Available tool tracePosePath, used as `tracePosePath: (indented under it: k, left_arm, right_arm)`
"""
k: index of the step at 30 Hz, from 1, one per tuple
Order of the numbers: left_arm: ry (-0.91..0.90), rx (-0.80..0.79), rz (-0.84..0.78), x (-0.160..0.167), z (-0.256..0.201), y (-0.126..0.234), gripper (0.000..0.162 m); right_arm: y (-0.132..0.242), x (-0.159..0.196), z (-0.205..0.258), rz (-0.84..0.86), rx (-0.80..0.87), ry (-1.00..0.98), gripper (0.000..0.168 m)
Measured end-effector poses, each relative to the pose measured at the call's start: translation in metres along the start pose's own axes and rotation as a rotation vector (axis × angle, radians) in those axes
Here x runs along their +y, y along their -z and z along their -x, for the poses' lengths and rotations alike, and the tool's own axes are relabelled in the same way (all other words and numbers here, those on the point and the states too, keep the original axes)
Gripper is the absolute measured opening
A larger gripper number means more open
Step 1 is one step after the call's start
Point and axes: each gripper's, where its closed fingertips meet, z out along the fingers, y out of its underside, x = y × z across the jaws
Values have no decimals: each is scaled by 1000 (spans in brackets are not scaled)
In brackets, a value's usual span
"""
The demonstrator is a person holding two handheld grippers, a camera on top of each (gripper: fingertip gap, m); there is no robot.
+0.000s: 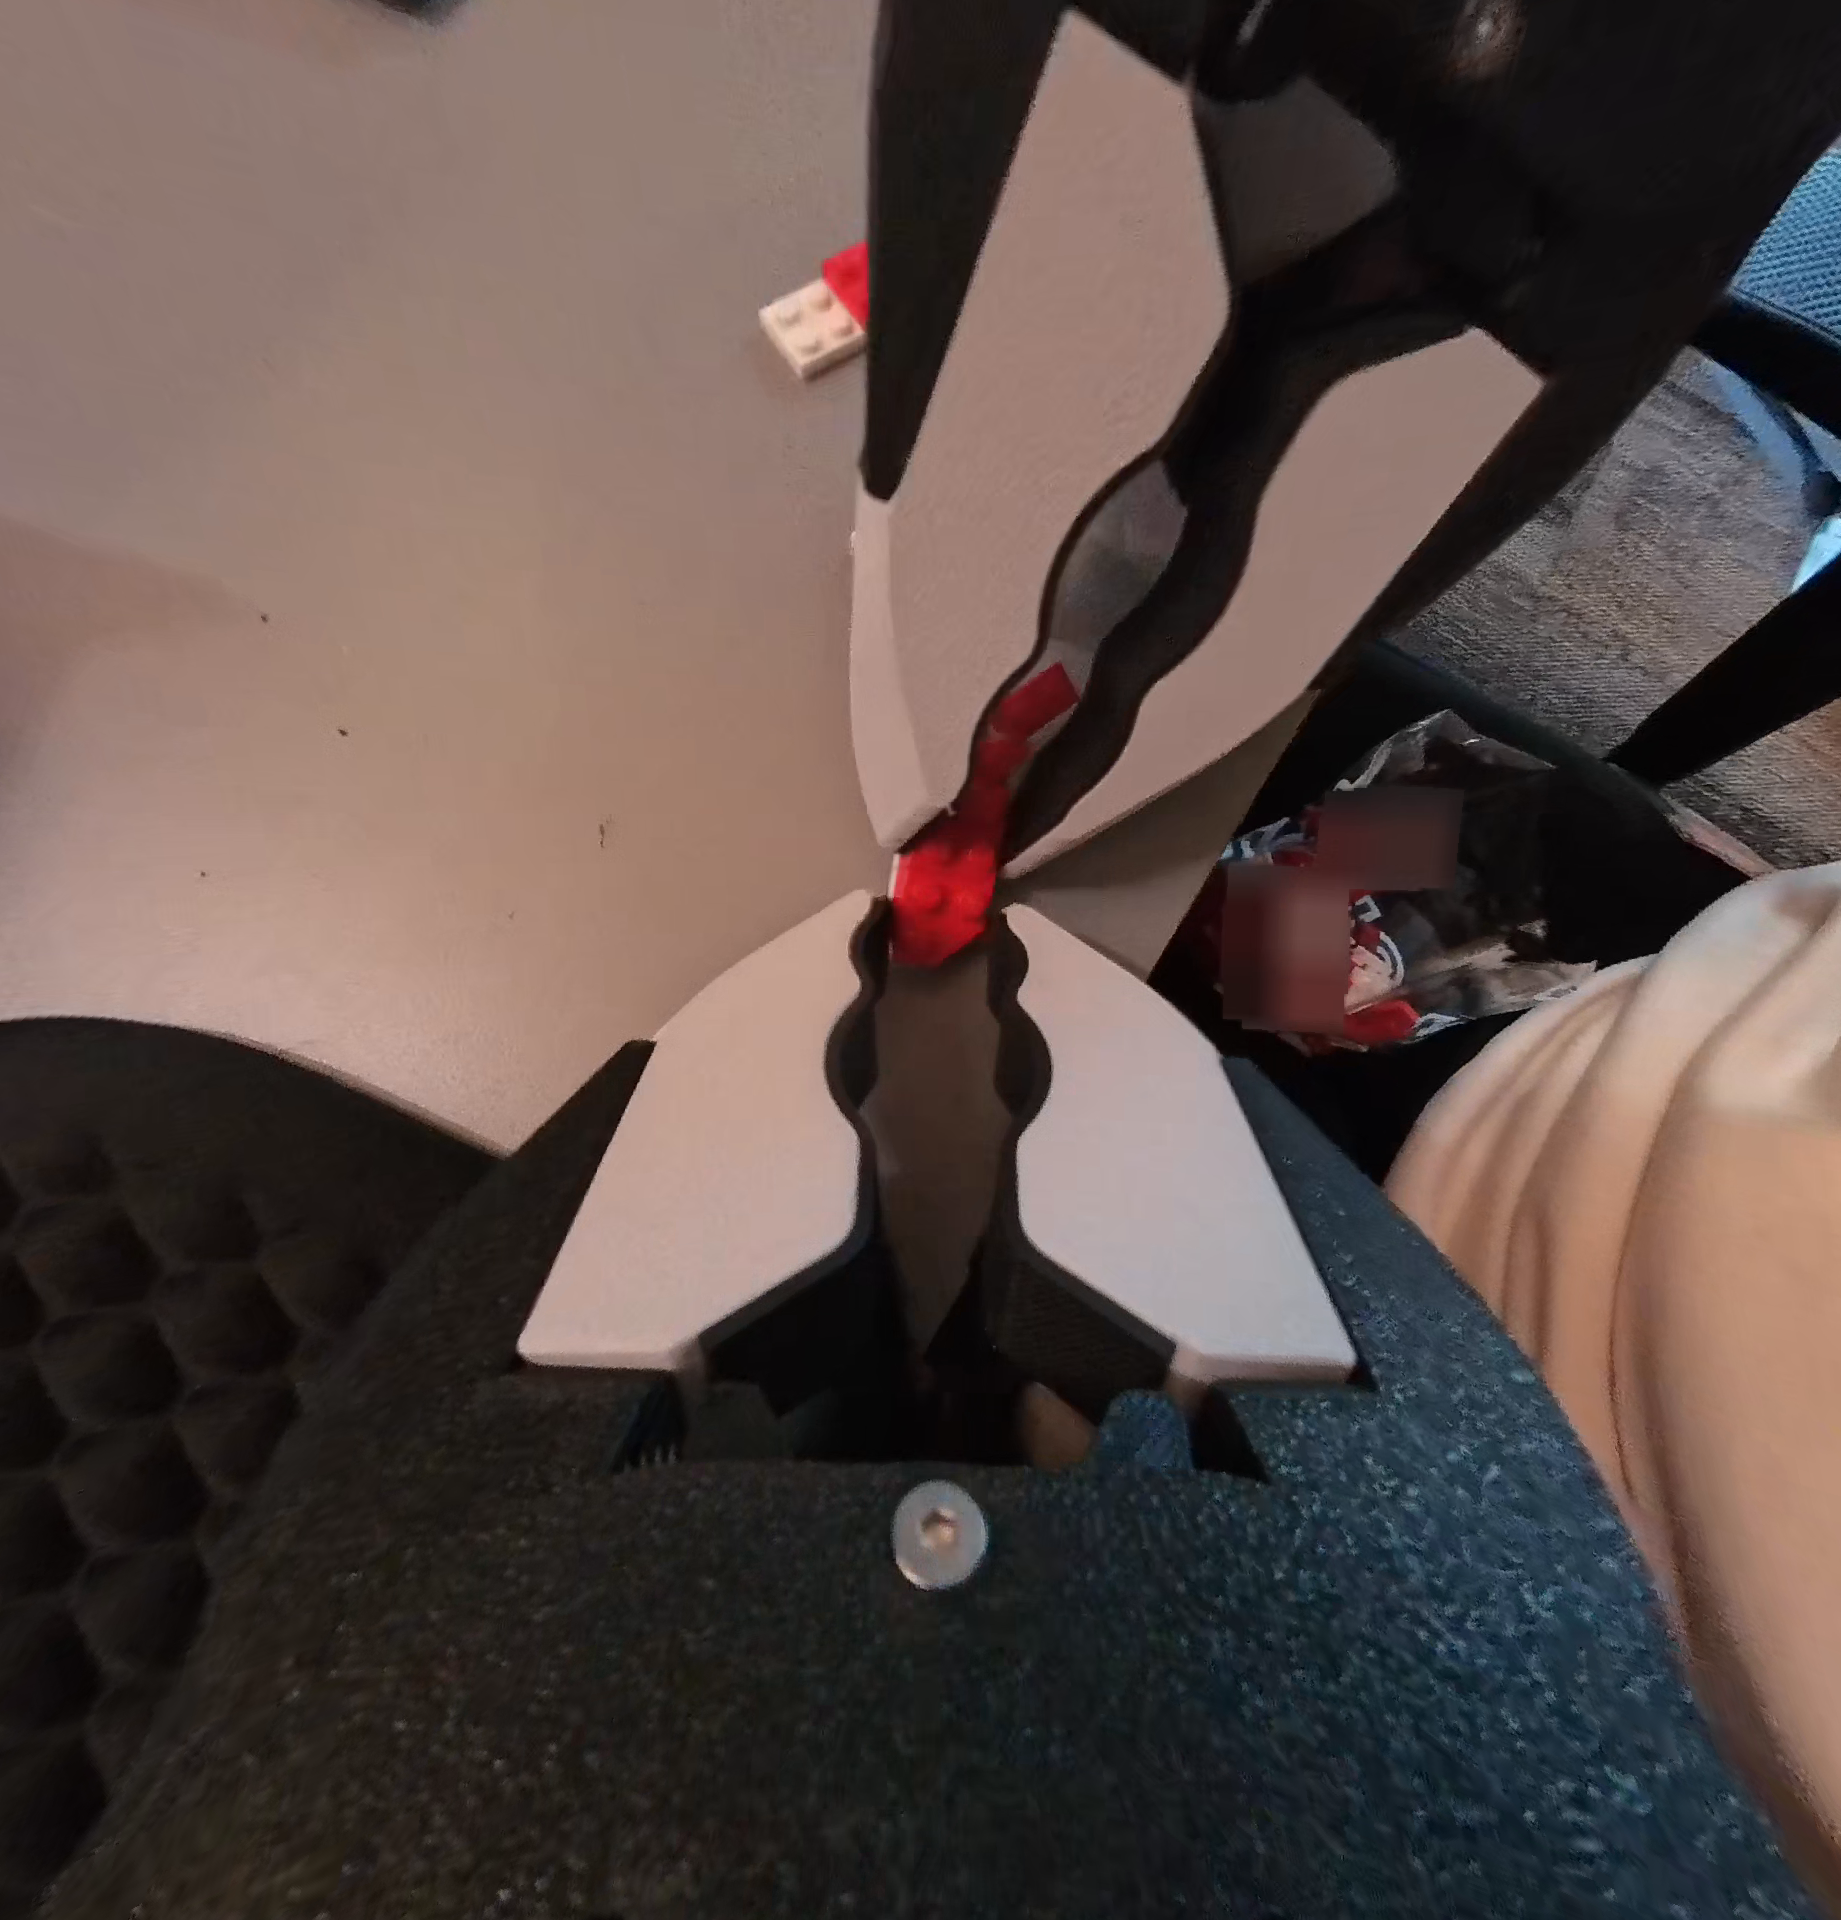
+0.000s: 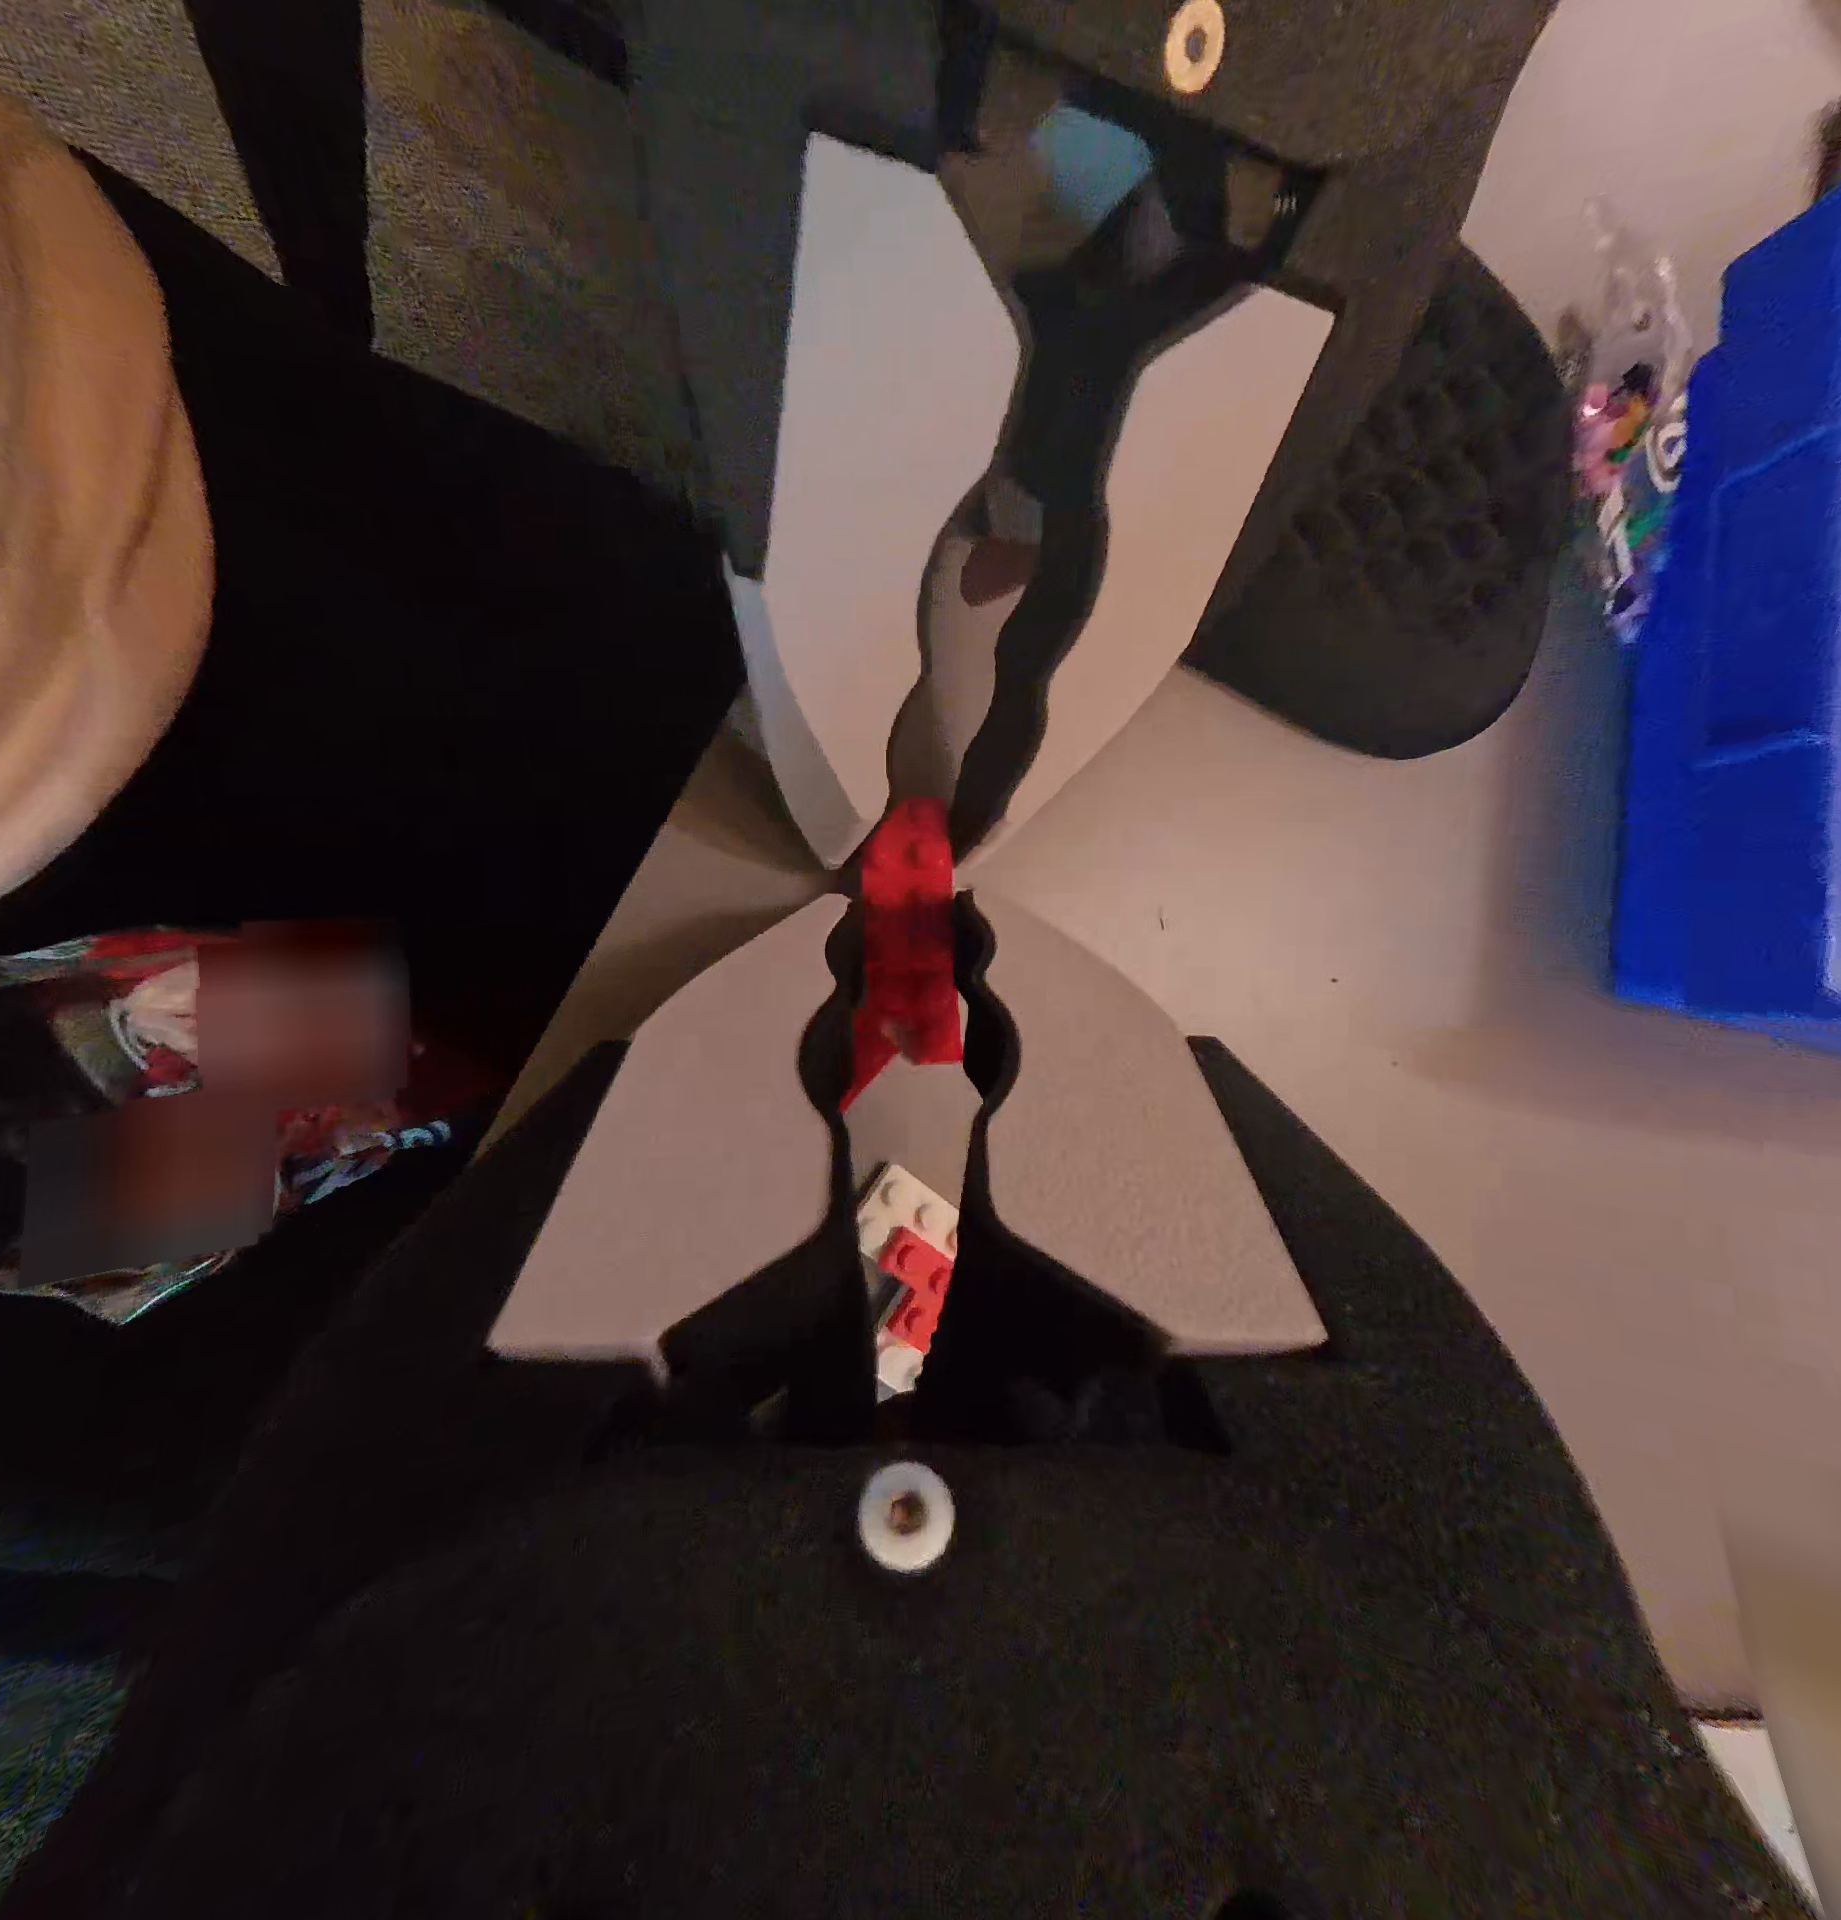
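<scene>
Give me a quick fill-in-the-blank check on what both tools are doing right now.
1. Both tools grip the same ____ brick piece.
2. The left tool and the right tool meet tip to ____.
3. On the table lies a loose white plate joined to a ____ brick.
4. At the right edge of the right wrist view stands a ____ bin.

Missing words: red; tip; red; blue

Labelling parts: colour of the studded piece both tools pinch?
Red plastic studded piece; right wrist view.
</scene>
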Motion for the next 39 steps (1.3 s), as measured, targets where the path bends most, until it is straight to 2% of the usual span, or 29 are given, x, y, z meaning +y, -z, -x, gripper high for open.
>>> tracePosePath:
  k: [4, 7, 11, 16, 19, 21, 24, 26, 29, 35, 37, 39]
  left_arm:
    - [16, 44, 37, 2, -2, -1, 18]
    - [-20, 46, 63, 2, -3, -1, 18]
    - [-7, 70, 47, 0, -4, -2, 18]
    - [-113, -9, -67, -9, -5, 9, 24]
    - [-110, -29, -55, -2, -3, 14, 28]
    - [-116, -65, -46, 0, 3, 14, 34]
    - [-154, -32, -139, -17, -7, 17, 38]
    - [-181, 5, -184, -28, -14, 17, 32]
    - [-196, 29, -112, -24, -14, 7, 21]
    - [-232, 59, -84, -20, -21, 5, 19]
    - [-276, 38, 21, -9, -20, -5, 19]
    - [-279, 28, 72, -6, -16, -7, 19]
  right_arm:
    - [2, -3, 1, -44, 133, 144, 17]
    - [4, -5, 1, -4, 208, 277, 16]
    - [4, -2, 2, -90, 129, 94, 16]
    - [8, -3, 2, -150, 3, -168, 16]
    - [16, -3, -3, -189, -55, -353, 16]
    - [22, -3, -5, -229, -74, -414, 16]
    - [26, -7, -1, -256, -113, -470, 16]
    - [24, -6, 2, -235, -120, -458, 17]
    - [22, -9, 6, -237, -122, -425, 16]
    - [24, -11, 11, -232, -90, -344, 16]
    - [18, -6, 16, -138, -63, -226, 17]
    - [13, -2, 15, -9, 43, 13, 17]
